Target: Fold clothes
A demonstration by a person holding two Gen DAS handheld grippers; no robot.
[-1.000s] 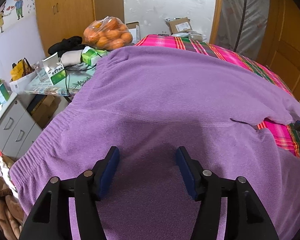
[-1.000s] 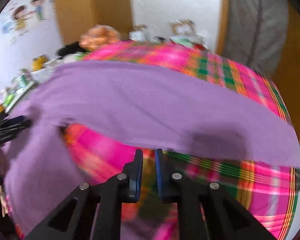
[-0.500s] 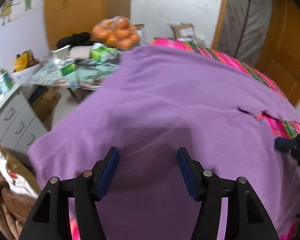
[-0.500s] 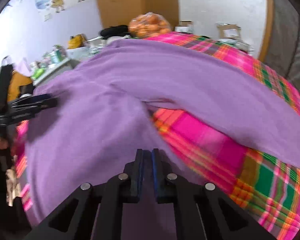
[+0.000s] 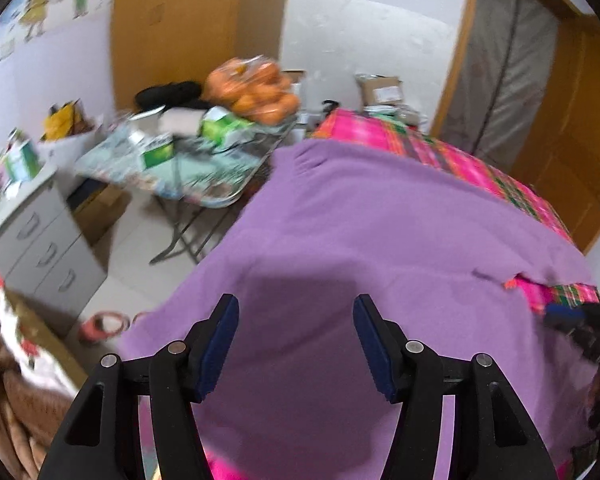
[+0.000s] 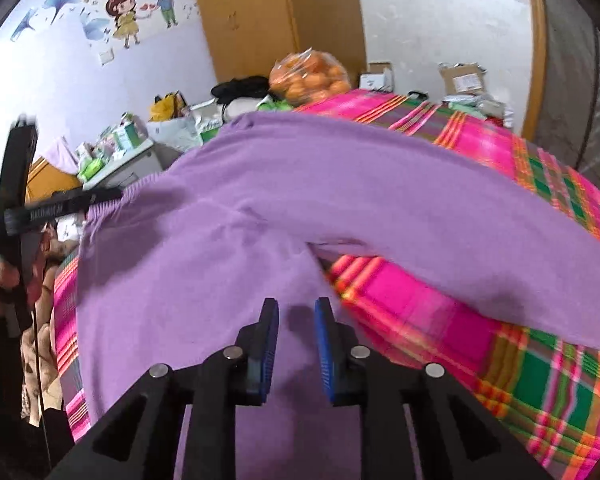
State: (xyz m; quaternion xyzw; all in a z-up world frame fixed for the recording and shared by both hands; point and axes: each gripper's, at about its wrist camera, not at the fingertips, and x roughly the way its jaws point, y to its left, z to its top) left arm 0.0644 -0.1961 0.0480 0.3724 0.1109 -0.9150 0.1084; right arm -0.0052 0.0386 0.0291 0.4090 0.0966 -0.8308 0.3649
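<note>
Purple trousers (image 5: 380, 220) lie spread over a pink plaid bedspread (image 5: 380, 136), their waistband hanging off the left edge. My left gripper (image 5: 296, 304) hovers open above the waist part, with only cloth below it and nothing between its pads. In the right wrist view the trousers (image 6: 220, 260) fork into two legs over the bedspread (image 6: 420, 312). My right gripper (image 6: 296, 304) hangs just left of that fork; its jaws are opening, with a narrow gap and no cloth pinched. The left gripper (image 6: 60, 206) shows at the waistband's far left. The right gripper (image 5: 572, 316) pokes in at the right edge.
Left of the bed stands a cluttered folding table (image 5: 204, 176) with a bag of oranges (image 5: 256, 92). A grey drawer cabinet (image 5: 40, 248) and a brown blanket (image 5: 4, 408) lie nearer. A wooden door (image 5: 572, 160) is at the right, and boxes (image 6: 464, 76) sit beyond the bed.
My left gripper rose and pulled back, showing more floor and waistband edge. My right gripper swung left from over the plaid to above the trousers' fork, and its jaws parted.
</note>
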